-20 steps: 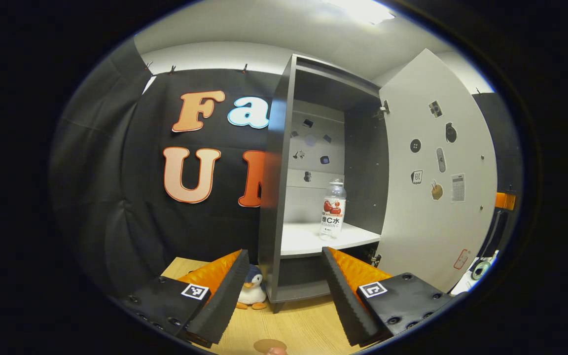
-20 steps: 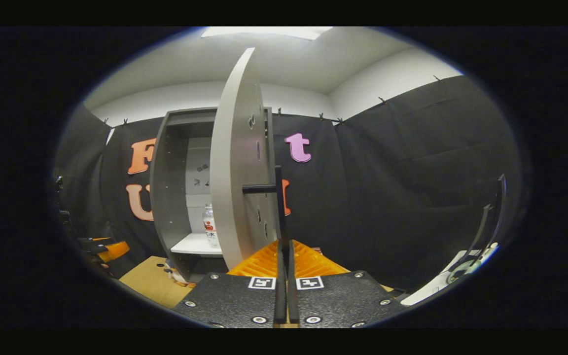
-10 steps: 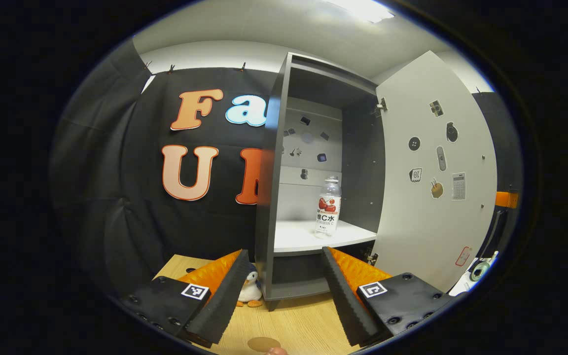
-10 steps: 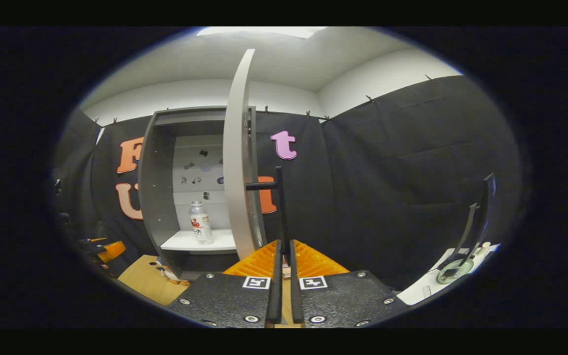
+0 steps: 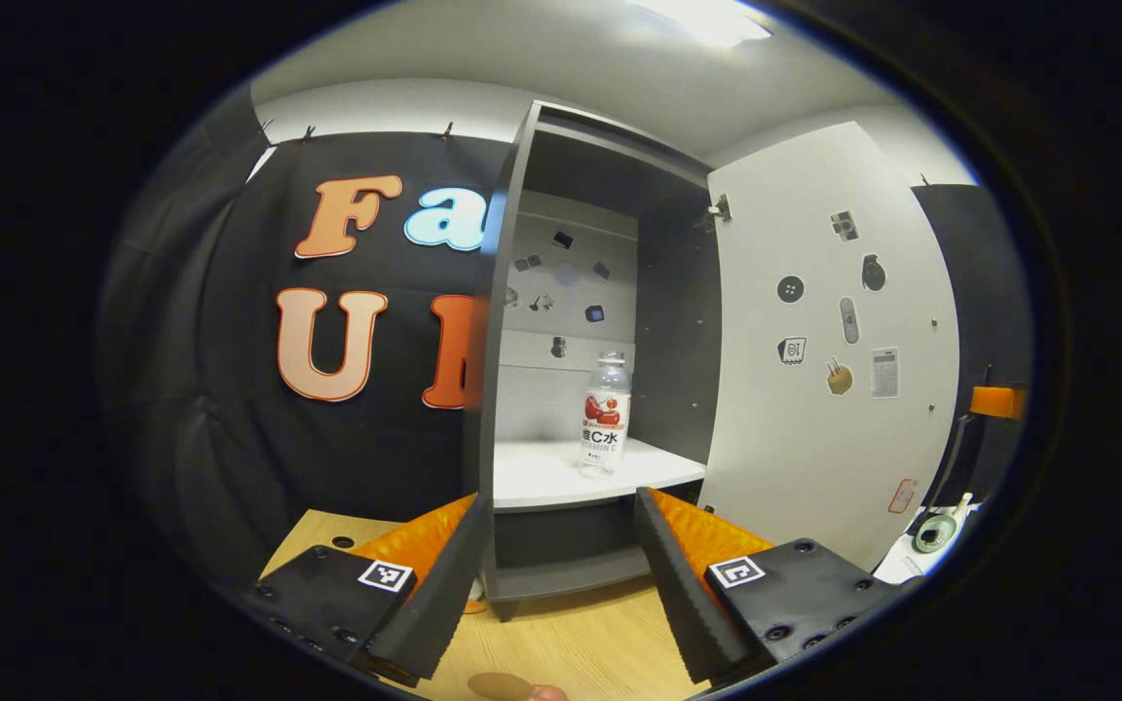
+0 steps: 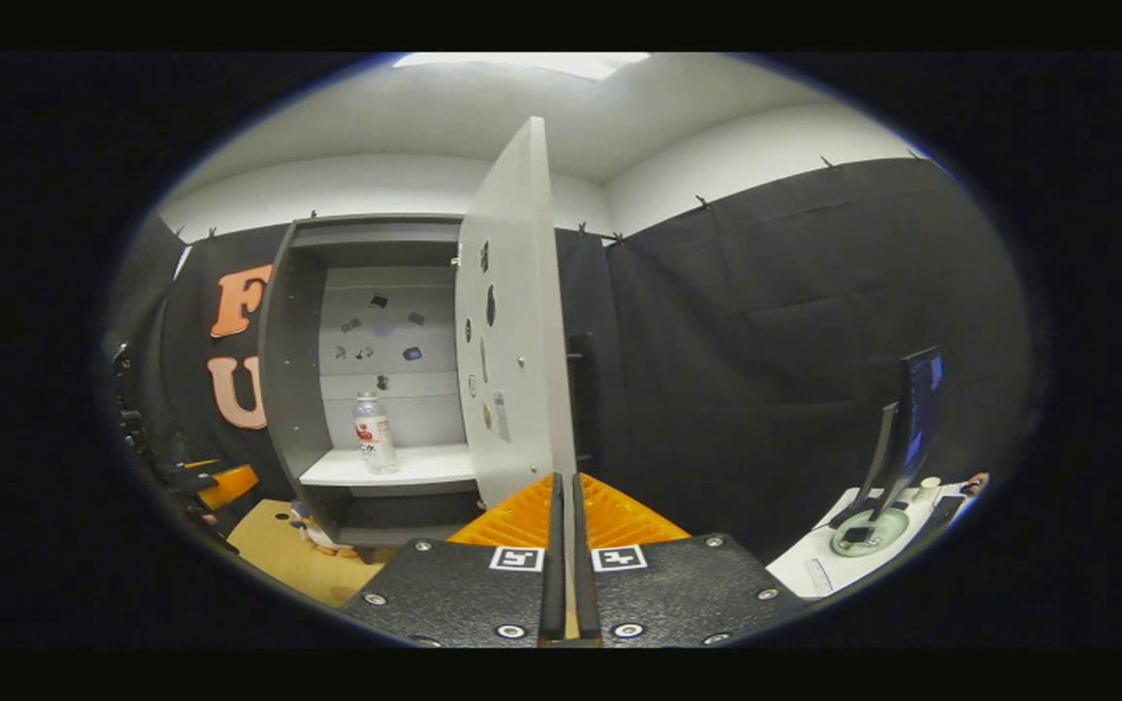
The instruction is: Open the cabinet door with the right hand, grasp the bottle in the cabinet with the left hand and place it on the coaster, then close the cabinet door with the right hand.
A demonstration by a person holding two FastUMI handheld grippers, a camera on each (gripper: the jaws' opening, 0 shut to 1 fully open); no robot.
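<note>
In the left gripper view, the left gripper (image 5: 556,574) is being held low at 6 o'clock with its fingers spread wide apart, nothing between them, above the wooden surface (image 5: 580,638). A round brown coaster (image 5: 498,685) is lying on that surface at the very bottom edge, below the gap of the fingers. Past the fingertips, the grey cabinet (image 5: 498,321) is standing open, and the bottle (image 5: 604,414) is being seen upright on the white shelf (image 5: 542,477) inside, toward the right of that shelf, well apart from the gripper. At 3 o'clock, the cabinet door (image 5: 834,341) is being shown swung wide, its inner face dotted with small stickers.

In the right gripper view, the left gripper (image 6: 215,484) is being glimpsed at 8 o'clock. The cabinet (image 6: 288,370) is sitting left of centre, with the bottle (image 6: 371,433) standing on its shelf (image 6: 395,467). The door (image 6: 517,321) is being seen nearly edge-on at 12 o'clock, its dark handle (image 6: 580,389) just behind. At 6 o'clock, the right gripper (image 6: 566,497) is being held with its fingers pressed together, just below the door's lower edge; whether anything is being touched there cannot be told.
</note>
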